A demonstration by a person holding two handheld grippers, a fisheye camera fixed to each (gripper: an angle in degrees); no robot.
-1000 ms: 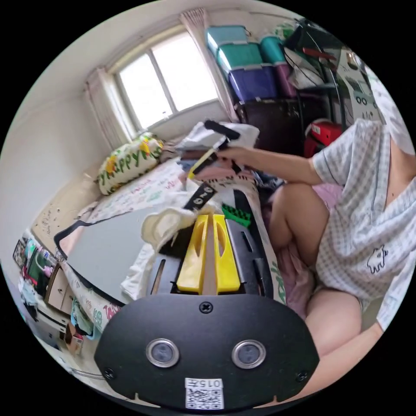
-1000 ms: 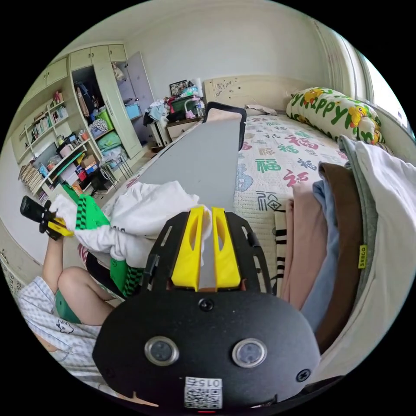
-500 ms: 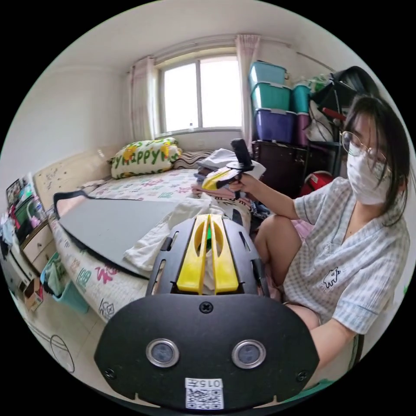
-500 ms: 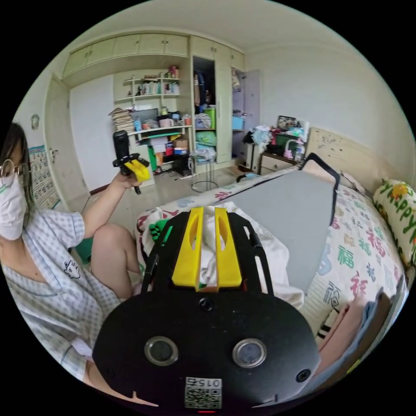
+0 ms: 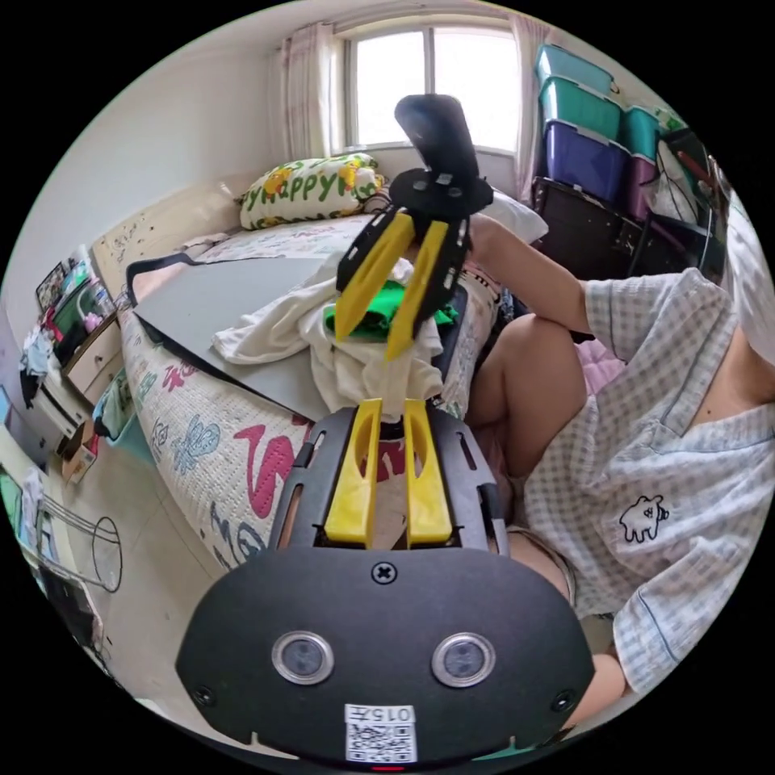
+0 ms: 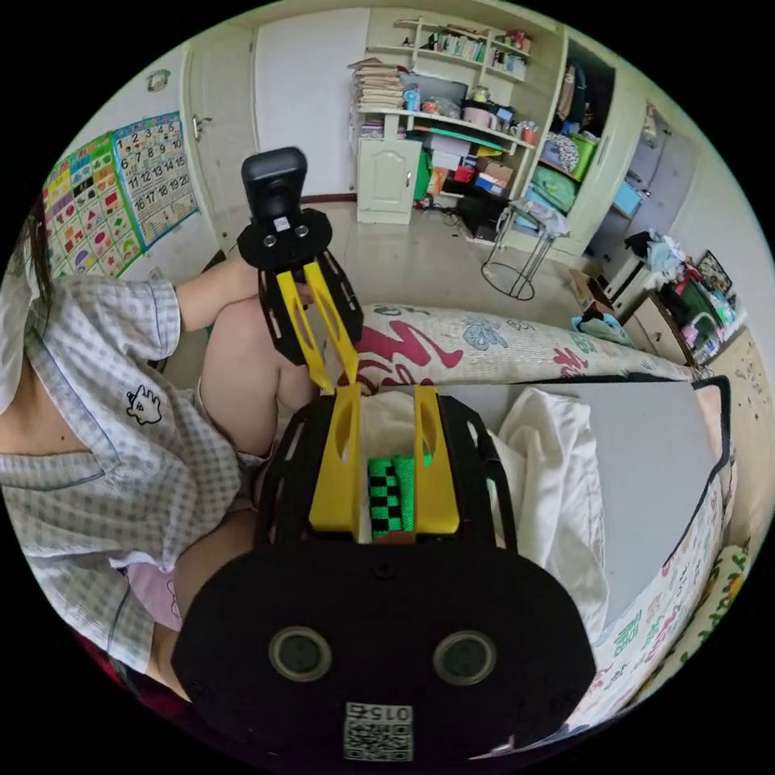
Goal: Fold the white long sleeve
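Note:
The white long sleeve [image 5: 266,323] lies crumpled on the near end of a grey folding board [image 5: 218,299] on the bed, and its green checkered part [image 5: 379,311] shows on top. My right gripper [image 5: 369,343] hangs open just over that green part. In the right gripper view the checkered cloth [image 6: 391,504] shows in the wide gap of the right gripper [image 6: 387,391]. My left gripper [image 5: 391,404] has a narrow gap between its jaws, its tips at the garment's hanging hem. It points down beside the right one in the right gripper view, left gripper [image 6: 337,381]. The white cloth [image 6: 557,476] spreads over the board [image 6: 654,452].
The person sits at the bed's edge, a bare knee [image 5: 533,363] close to both grippers. The patterned bedsheet [image 5: 202,436] hangs below the board. A printed pillow [image 5: 311,190] lies by the window. Storage boxes [image 5: 581,153] stand stacked behind. A wire stool [image 6: 517,258] stands on the floor.
The left gripper came down from the air to the garment's near hem. The right gripper's jaws opened and now hang over the green part. Both cameras swung a lot.

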